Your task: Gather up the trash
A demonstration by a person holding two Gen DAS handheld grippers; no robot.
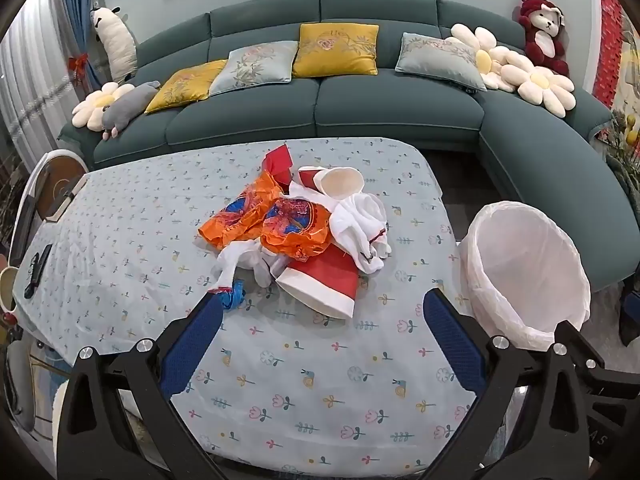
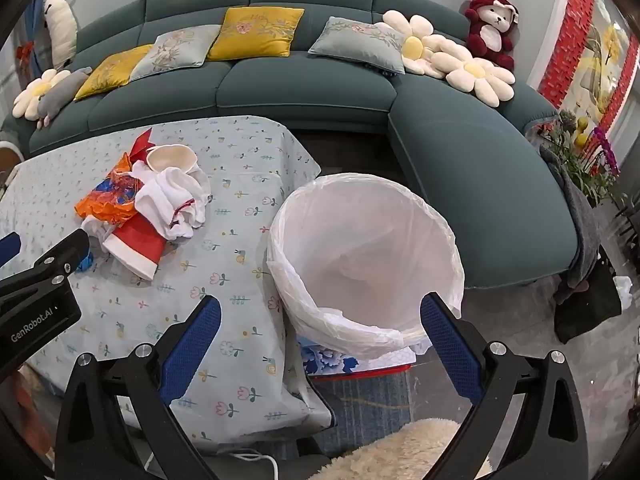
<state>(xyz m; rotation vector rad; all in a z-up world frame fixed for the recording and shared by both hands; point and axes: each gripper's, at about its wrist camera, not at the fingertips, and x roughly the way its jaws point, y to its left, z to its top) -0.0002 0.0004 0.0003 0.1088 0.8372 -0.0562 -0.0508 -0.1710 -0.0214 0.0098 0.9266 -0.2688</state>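
A pile of trash lies mid-table: an orange wrapper (image 1: 276, 220), crumpled white tissue (image 1: 360, 224), a flattened red and white paper cup (image 1: 324, 284), another red cup (image 1: 336, 180) lying on its side, a red paper scrap (image 1: 278, 162) and a small blue scrap (image 1: 234, 298). The pile also shows in the right wrist view (image 2: 140, 208). My left gripper (image 1: 320, 300) is open and empty, just short of the pile. My right gripper (image 2: 320, 304) is open and empty, above the near rim of the white-lined trash bin (image 2: 364, 256). The bin also shows in the left wrist view (image 1: 524, 268), right of the table.
The table has a floral cloth (image 1: 304, 380). A teal sofa (image 1: 328, 104) with cushions and plush toys curves behind and to the right. A dark remote (image 1: 38, 270) lies at the table's left edge. The left gripper body (image 2: 36, 288) intrudes at the right view's left. A fluffy rug (image 2: 404, 452) lies below.
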